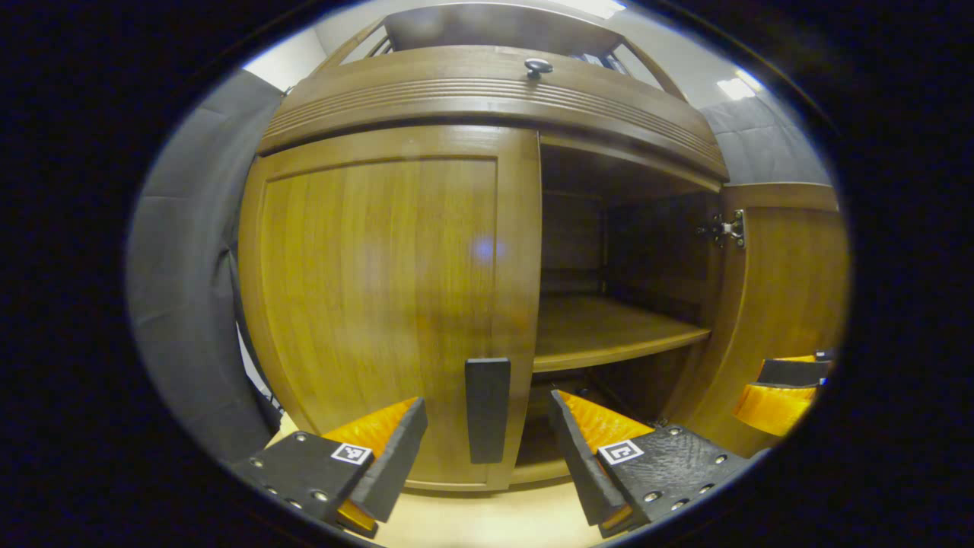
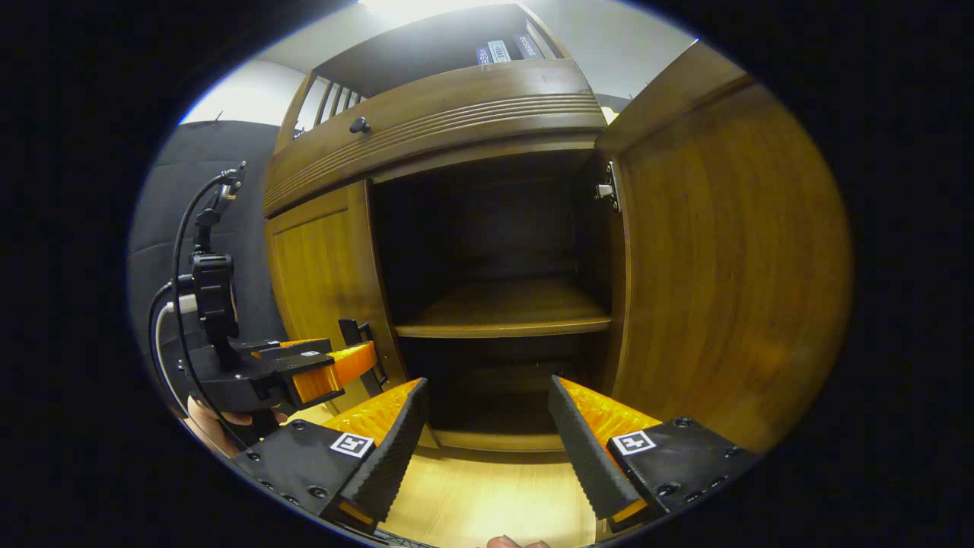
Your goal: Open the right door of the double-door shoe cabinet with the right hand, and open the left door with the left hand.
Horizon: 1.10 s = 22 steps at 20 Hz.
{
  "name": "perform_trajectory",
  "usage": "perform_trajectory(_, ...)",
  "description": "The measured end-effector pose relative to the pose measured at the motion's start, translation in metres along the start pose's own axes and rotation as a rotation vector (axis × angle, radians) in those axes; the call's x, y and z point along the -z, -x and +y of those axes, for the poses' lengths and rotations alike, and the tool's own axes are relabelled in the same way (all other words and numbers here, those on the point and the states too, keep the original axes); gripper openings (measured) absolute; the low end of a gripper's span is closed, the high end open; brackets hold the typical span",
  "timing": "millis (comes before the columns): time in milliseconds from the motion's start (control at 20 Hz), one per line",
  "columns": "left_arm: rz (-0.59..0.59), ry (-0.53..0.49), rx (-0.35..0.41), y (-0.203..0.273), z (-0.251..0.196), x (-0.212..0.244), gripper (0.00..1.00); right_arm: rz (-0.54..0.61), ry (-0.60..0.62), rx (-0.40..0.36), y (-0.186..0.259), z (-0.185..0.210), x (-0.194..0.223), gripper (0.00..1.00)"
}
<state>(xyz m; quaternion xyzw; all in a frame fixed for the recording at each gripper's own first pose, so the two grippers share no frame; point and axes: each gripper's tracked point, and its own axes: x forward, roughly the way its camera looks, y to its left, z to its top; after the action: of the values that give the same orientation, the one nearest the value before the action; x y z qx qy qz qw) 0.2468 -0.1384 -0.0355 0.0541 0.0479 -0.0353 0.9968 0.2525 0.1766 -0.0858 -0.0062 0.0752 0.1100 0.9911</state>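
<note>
Left tool [image 1: 487,449] spread before shut left door [image 1: 380,304] — right door [image 2: 723,259] open.

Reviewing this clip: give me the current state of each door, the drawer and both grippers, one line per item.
Right door: swung wide open.
Left door: closed, its handle between the fingers, ungripped.
Drawer: closed.
Left gripper: open, at the left door's handle.
Right gripper: open, holding nothing.
</note>
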Motion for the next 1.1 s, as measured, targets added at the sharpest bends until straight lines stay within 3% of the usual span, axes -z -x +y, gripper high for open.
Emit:
perform_trajectory(150,-0.009,-0.013,-0.039,-0.012,0.003,0.001,0.91,-0.004,0.008,-0.009,-0.004,-0.001,-0.001,0.93)
perform_trajectory(250,0.005,-0.005,-0.036,-0.022,0.0,0.007,0.65,-0.002,0.024,-0.022,-0.007,-0.002,-0.001,0.93)
perform_trajectory(450,-0.002,0.008,-0.086,-0.031,0.004,0.007,0.31,0.005,0.048,-0.059,-0.01,0.0,0.0,0.93)
perform_trajectory(650,0.011,-0.003,-0.094,-0.029,0.004,0.013,0.26,0.008,0.06,-0.084,-0.012,0.002,0.001,0.93)
perform_trajectory(800,0.018,-0.009,-0.093,-0.03,0.004,0.013,0.1,0.011,0.069,-0.114,-0.012,0.005,0.001,0.93)
perform_trajectory(950,0.015,0.002,-0.079,-0.029,0.003,0.012,0.07,0.017,0.082,-0.142,-0.012,0.007,0.002,0.93)
perform_trajectory(1100,0.009,0.001,-0.088,-0.025,0.004,0.014,0.1,-0.009,0.08,-0.154,-0.014,0.01,-0.002,0.93)
